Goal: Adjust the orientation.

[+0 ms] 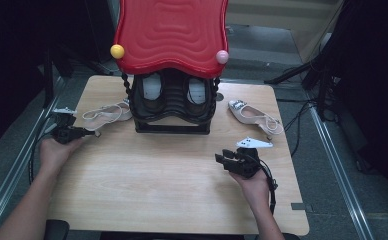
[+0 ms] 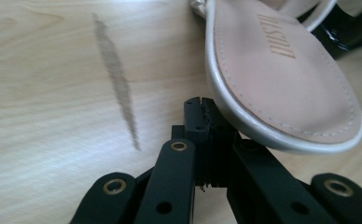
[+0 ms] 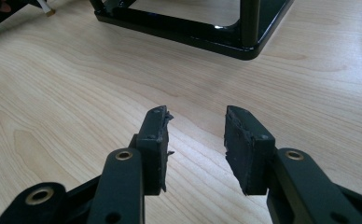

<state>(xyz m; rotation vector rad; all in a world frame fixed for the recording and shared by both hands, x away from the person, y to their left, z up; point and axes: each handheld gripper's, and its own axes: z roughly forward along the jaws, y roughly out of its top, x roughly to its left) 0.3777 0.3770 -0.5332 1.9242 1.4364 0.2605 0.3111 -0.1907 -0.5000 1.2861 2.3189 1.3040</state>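
Note:
A beige slingback sandal (image 1: 107,114) lies left of the black shoe rack (image 1: 172,127). Its insole (image 2: 281,70) shows close up in the left gripper view. My left gripper (image 1: 89,132) is shut at the sandal's heel end. Its pads (image 2: 200,121) are pressed together, the sandal's rim overlaps the right jaw, and I see nothing between the pads. A matching sandal (image 1: 254,116) lies right of the rack. My right gripper (image 1: 221,161) stands open over bare wood in front of that sandal, with nothing between its fingers (image 3: 195,140).
The rack has a wavy red top (image 1: 172,35) with a yellow knob and a pink knob, and holds a pair of dark shoes (image 1: 154,95). Its black base (image 3: 193,37) stands ahead of my right gripper. The wooden table (image 1: 157,180) ends near dark stands and cables.

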